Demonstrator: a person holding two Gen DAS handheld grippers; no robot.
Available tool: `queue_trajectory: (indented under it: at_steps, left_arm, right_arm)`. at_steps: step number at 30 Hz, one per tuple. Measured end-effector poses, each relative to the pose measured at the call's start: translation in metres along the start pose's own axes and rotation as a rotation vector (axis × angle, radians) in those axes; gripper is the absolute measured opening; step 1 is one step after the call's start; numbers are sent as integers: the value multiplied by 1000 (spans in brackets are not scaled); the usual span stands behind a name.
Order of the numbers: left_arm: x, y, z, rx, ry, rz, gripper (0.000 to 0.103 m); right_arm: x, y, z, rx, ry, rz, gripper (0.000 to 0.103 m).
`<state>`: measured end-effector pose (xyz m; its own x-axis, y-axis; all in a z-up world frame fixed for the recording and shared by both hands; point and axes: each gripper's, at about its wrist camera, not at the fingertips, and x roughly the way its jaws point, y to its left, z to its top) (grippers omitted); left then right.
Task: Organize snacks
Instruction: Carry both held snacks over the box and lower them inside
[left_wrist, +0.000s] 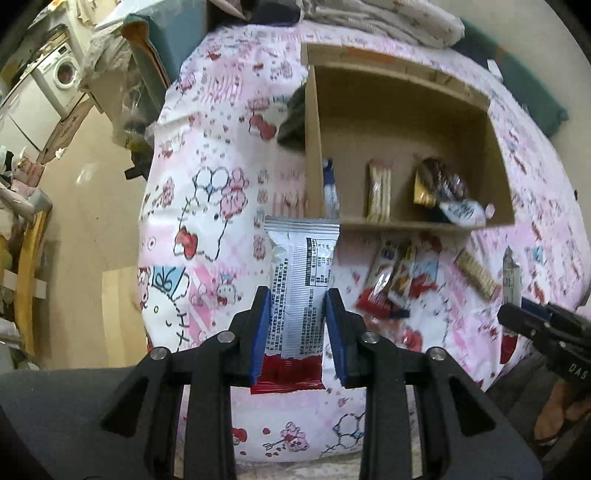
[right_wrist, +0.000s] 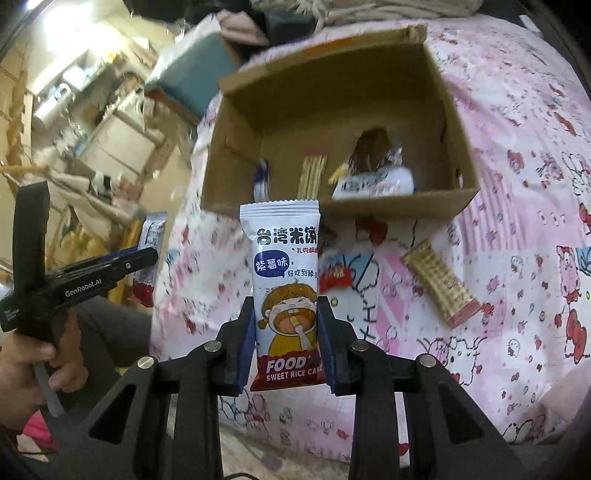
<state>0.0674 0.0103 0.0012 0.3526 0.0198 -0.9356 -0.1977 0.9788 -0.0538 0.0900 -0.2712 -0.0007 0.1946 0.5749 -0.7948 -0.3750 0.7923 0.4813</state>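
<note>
My left gripper (left_wrist: 297, 295) is shut on a white and red rice cake packet (left_wrist: 301, 280), back side up, held above the pink cloth before the cardboard box (left_wrist: 314, 155). My right gripper (right_wrist: 286, 302) is shut on a second rice cake packet (right_wrist: 284, 277) with a cartoon face, held upright before the same box (right_wrist: 236, 147). Inside the box lie a blue-white packet (left_wrist: 330, 188), a striped wafer packet (left_wrist: 379, 192) and a dark chocolate packet (left_wrist: 439, 181). Loose snacks (left_wrist: 395, 280) lie on the cloth in front of the box. The left gripper with its packet also shows in the right wrist view (right_wrist: 122, 262).
A gold wafer bar (right_wrist: 439, 288) lies on the Hello Kitty cloth (right_wrist: 517, 221) right of my right gripper. The right gripper shows at the edge of the left wrist view (left_wrist: 546, 325). Folded bedding (left_wrist: 388, 18) lies behind the box. Floor and a washing machine (left_wrist: 62, 74) are far left.
</note>
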Motion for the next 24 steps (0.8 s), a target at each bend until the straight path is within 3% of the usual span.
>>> queue_trajectory:
  at_steps: [10,24]
  left_arm:
    - [9,-32,33,78,-22,-73,26]
    - [4,-56,87,116,-104,-144,26]
  right_arm:
    - [-23,-17,10,111,-146,49,32]
    - [-17,-37,59,186,-158,62,32]
